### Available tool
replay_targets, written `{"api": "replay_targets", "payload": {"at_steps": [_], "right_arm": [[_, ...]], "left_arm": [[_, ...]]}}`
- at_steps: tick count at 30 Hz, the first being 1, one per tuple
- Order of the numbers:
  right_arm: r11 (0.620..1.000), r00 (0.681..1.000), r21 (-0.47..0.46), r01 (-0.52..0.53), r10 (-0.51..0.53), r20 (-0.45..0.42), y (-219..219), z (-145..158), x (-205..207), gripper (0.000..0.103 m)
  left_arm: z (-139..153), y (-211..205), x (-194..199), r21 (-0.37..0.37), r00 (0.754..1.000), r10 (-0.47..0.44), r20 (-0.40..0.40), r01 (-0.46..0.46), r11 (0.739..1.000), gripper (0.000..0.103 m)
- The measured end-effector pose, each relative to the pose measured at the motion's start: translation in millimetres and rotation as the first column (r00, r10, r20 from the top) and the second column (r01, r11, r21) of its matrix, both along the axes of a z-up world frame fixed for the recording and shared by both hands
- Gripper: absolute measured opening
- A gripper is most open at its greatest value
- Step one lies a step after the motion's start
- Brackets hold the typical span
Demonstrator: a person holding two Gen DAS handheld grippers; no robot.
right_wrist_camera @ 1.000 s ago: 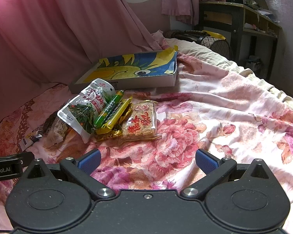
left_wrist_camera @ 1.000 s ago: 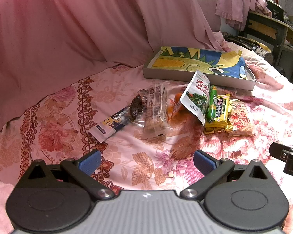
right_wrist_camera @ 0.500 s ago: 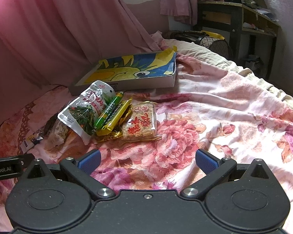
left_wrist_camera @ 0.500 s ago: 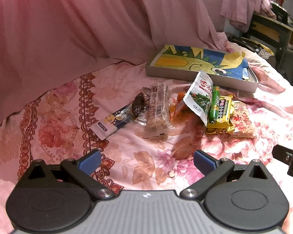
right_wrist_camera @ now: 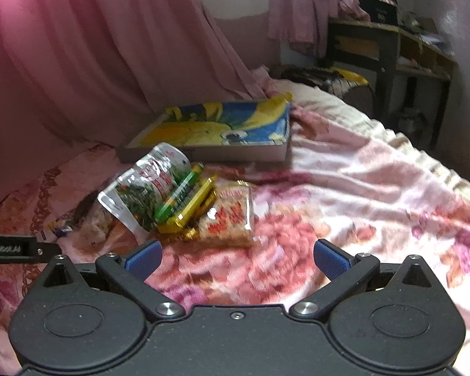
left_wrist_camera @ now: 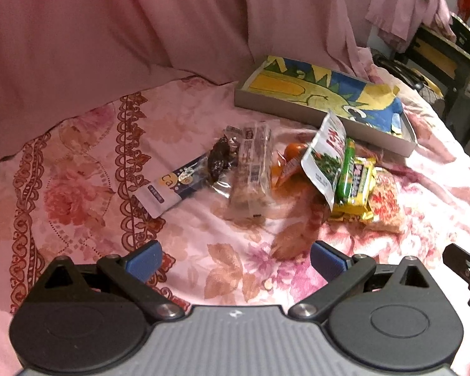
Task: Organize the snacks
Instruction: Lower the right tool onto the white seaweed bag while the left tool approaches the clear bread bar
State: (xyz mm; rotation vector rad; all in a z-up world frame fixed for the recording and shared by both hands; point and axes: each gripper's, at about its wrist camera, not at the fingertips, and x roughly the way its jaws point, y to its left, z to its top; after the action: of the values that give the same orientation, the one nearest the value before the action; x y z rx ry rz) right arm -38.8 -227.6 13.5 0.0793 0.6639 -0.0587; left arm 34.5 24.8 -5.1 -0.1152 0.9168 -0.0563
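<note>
Your left gripper [left_wrist_camera: 235,258] and right gripper [right_wrist_camera: 236,258] hover spread wide and empty above the floral bedspread [left_wrist_camera: 203,244]. The snacks lie strewn ahead: a blue sachet [left_wrist_camera: 169,188], a clear bar [left_wrist_camera: 252,172], a white pouch [right_wrist_camera: 147,185] overlapping a green stick [right_wrist_camera: 178,195] (atop yellow packs), all just before the tray [right_wrist_camera: 203,152].

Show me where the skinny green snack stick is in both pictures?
Left wrist view: the green stick lies right of centre, on the yellow packet.
Right wrist view: the green stick lies left of centre, on the same yellow packet.
Shared landmark: the cartoon-lined tray behind the pile.
</note>
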Motion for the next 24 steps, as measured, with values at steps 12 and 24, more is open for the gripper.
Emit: {"api": "replay_targets", "payload": {"at_steps": [12, 24], "right_arm": [[0.97, 0.984, 0.177, -0.167, 0.153, 0.088, -5.4, 20.4, 59.2, 0.103], [0.907, 0.961, 0.322, -0.27, 0.273, 0.037, 17.2, -10.2, 149.0, 0.102]], "left_arm": [[8.1, 17.2, 61.7, -0.024, 0.996, -0.079, 0.046, 0.08, 0.997, 0.103], [-7.5, 11.6, 98.6, -0.072, 0.971, -0.232, 0.054, 0.235, 0.969, 0.102]]}}
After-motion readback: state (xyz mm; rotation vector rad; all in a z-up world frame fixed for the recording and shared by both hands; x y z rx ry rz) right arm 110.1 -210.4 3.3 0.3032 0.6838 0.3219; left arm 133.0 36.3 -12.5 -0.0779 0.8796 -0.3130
